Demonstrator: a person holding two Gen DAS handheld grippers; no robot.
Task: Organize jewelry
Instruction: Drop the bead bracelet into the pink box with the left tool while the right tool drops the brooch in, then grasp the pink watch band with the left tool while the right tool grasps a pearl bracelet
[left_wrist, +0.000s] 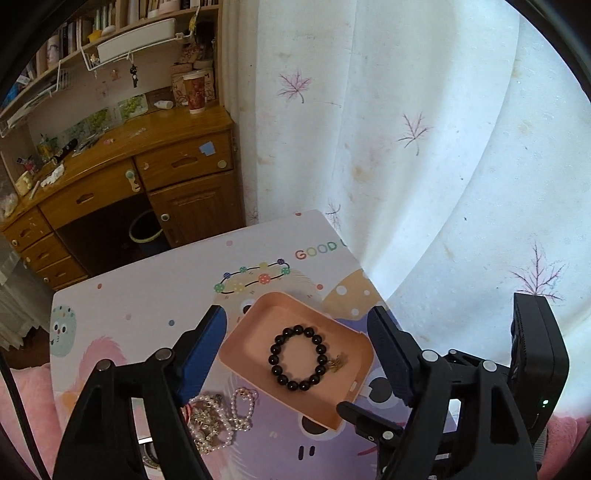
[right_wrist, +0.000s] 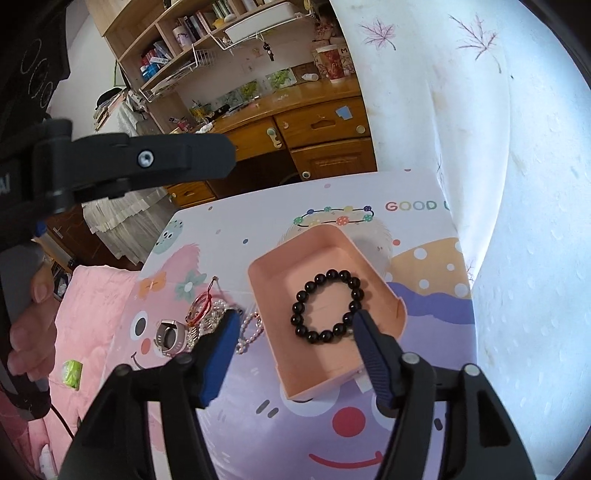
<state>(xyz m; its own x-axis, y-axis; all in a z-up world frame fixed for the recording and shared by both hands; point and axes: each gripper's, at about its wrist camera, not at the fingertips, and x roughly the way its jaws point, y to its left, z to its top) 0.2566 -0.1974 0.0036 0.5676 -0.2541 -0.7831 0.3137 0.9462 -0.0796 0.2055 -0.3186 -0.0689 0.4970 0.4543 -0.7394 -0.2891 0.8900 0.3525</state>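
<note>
**Bead bracelet in the tray, pile waiting outside the jaws**

Hovering over the cartoon-print table (left_wrist: 147, 295), both tools point down with jaws spread and nothing between the pads.

- Pink tray (left_wrist: 258, 321): lies between the left gripper (left_wrist: 295, 354) fingers, probably kept central as the drop spot.
- Black bead bracelet (right_wrist: 327, 306): flat inside the tray, ahead of the right gripper (right_wrist: 295, 350), just off its right finger; looks set down and let go.
- Tangled pile (right_wrist: 207, 317) of pearl strands, red cord and ring: just ahead of that gripper's left finger, outside the tray; likely next.
</note>
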